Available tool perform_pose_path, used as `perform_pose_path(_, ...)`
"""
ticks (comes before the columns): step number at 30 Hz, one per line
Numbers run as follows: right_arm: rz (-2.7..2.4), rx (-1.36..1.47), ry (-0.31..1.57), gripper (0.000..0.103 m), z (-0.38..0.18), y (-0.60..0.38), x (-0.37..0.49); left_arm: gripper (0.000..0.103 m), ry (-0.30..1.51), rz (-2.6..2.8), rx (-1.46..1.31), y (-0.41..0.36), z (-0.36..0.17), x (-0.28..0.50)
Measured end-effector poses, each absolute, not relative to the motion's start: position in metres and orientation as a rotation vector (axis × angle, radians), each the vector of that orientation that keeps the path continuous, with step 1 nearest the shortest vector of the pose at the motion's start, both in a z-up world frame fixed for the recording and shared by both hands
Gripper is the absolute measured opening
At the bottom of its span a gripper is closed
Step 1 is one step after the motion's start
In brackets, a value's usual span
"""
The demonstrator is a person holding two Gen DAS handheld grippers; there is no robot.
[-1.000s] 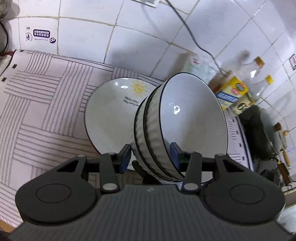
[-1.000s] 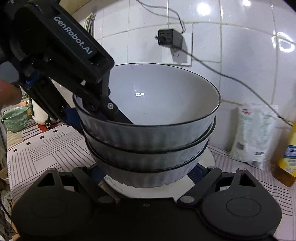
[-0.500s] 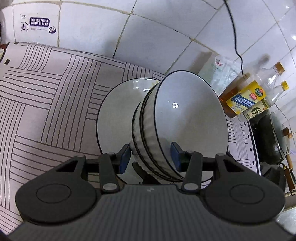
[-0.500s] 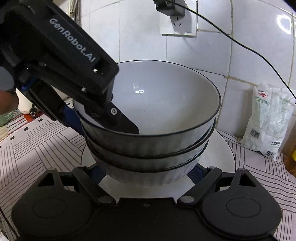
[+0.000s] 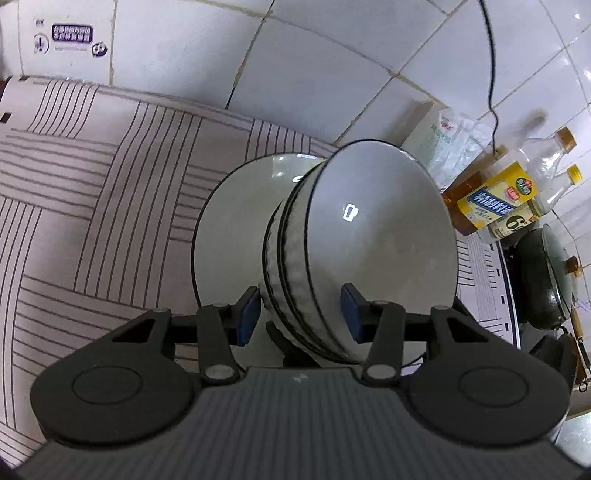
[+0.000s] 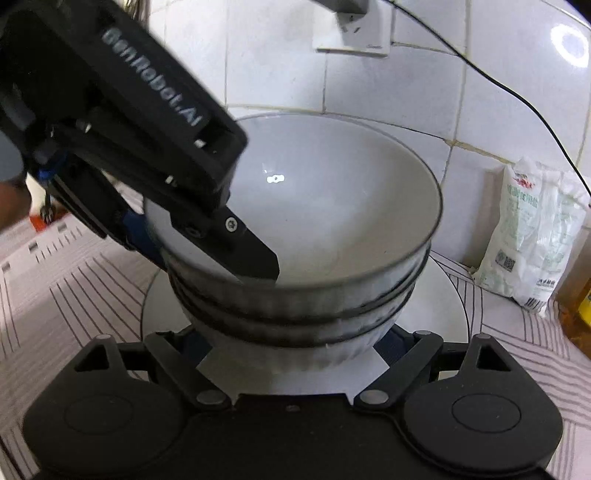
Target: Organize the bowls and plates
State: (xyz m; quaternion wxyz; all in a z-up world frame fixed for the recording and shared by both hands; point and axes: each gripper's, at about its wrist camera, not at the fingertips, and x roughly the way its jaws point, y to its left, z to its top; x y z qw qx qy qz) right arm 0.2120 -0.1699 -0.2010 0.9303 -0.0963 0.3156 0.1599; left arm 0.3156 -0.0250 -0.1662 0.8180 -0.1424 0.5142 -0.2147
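A stack of three white ribbed bowls with dark rims (image 5: 354, 236) (image 6: 332, 229) sits over a white dark-rimmed plate (image 5: 229, 236) (image 6: 436, 306) on the striped cloth. My left gripper (image 5: 299, 314) is shut on the stack's rim, one finger inside the top bowl (image 6: 255, 254), one outside. My right gripper (image 6: 291, 350) has its fingers on either side of the lowest bowl's base, just above the plate; its pads are mostly hidden by the bowls.
A tiled wall with a socket and cable (image 6: 351, 26) stands behind. A white bag (image 6: 535, 236) (image 5: 454, 144) leans on the wall at right. Oil bottles (image 5: 495, 199) and a dark wok (image 5: 546, 280) stand further right. Striped cloth (image 5: 92, 177) covers the counter.
Both grippers have carried the bowl stack lower and closer to the plate, which now lies right under the stack. The view has drifted right along the counter.
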Motion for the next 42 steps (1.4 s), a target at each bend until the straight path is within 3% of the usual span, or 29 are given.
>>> perform_pose_path(14, 0.282, -0.282, 0.689, 0.097, -0.18, -0.173, 0.198, 0.048, 1.09, -0.324, -0.231, -0.032, -0.151, 0.305)
perform_pose_path(18, 0.276, -0.263, 0.705, 0.097, -0.166, -0.184, 0.182, 0.054, 1.054, -0.282, -0.217, -0.03, -0.133, 0.291)
perform_pose_path(28, 0.259, -0.104, 0.741, 0.097, -0.123, -0.227, 0.147, 0.056, 1.037, -0.155, -0.115, -0.033, -0.087, 0.24)
perform_pose_path(35, 0.242, -0.164, 0.717, 0.097, -0.101, -0.235, 0.115, 0.058, 1.012, -0.146, -0.08, -0.031, -0.058, 0.207)
perform_pose_path(42, 0.177, -0.069, 0.74, 0.097, -0.081, -0.243, 0.102, 0.064, 0.991, -0.157, -0.012, -0.022, -0.036, 0.177)
